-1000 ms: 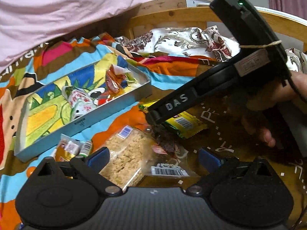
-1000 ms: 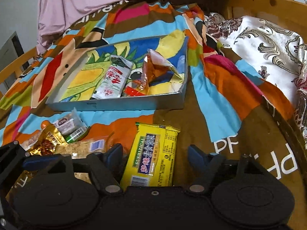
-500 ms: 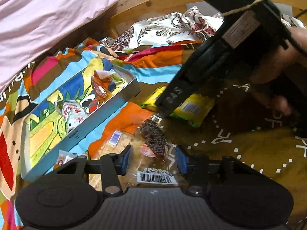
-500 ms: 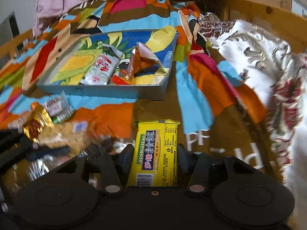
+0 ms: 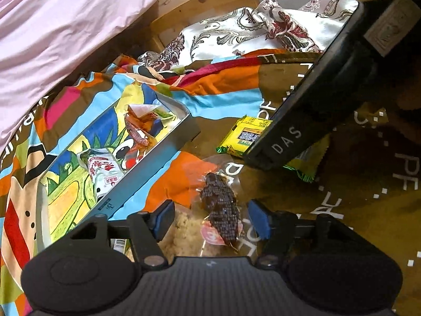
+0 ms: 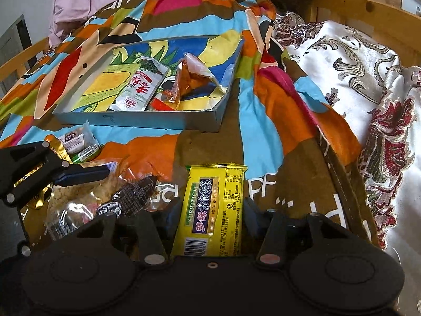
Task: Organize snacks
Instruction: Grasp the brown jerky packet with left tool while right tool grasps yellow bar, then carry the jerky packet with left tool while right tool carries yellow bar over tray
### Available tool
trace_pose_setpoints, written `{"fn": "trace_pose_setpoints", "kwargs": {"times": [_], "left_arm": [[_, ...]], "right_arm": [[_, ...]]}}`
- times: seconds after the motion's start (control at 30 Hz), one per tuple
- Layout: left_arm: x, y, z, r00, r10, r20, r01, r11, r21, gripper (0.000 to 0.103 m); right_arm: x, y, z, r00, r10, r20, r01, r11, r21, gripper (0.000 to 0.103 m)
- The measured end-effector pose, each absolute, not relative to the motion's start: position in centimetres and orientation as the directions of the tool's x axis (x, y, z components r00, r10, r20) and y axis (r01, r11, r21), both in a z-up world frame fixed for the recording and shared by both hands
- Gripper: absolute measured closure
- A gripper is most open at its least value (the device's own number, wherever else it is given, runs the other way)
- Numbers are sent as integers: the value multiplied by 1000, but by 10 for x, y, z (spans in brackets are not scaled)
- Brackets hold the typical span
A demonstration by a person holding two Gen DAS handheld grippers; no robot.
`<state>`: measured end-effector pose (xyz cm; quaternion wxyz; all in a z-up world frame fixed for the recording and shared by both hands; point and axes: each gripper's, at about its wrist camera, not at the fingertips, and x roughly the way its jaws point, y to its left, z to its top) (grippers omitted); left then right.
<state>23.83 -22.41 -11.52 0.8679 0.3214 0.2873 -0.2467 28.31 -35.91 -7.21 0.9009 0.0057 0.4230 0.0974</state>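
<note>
A: Where does the yellow snack pack lie?

B: Flat on the brown part of the colourful bedspread, near its front edge, between the fingers of the right gripper. The pads sit right at its long sides, so the claw looks clenched on it.

A: And the left gripper?

B: Its jaws are opening. The clear packet with the dark snack lies between the blue pads, but they stand apart from it, so it is released. A crumbly snack bag lies under that packet.

A: The tray?

B: Farther back on the bedspread, holding a white sachet and an orange wrapper. More small packets lie beside its near left corner.
</note>
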Motion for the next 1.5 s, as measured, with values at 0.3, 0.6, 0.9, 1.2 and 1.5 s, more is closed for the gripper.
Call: {"fn": "trace_pose_setpoints", "kwargs": {"times": [0.3, 0.6, 0.9, 1.2, 1.5], "left_arm": [[243, -219, -106, 682, -239, -691, 620, 691, 372, 51], [237, -203, -94, 691, -238, -683, 576, 753, 319, 52], [216, -184, -71, 782, -250, -571, 465, 844, 267, 52], [221, -165, -34, 886, -213, -411, 321, 923, 212, 52], [270, -136, -2, 932, -139, -334, 200, 967, 158, 52]], "right_arm": [[277, -355, -71, 631, 175, -756, -191, 979, 67, 52], [260, -348, -65, 653, 203, -730, -218, 973, 76, 52], [243, -341, -46, 766, 193, -613, -232, 973, 16, 52], [239, -332, -26, 882, 195, -428, -227, 974, -25, 52], [280, -315, -1, 940, 231, -251, -234, 972, 19, 52]]}}
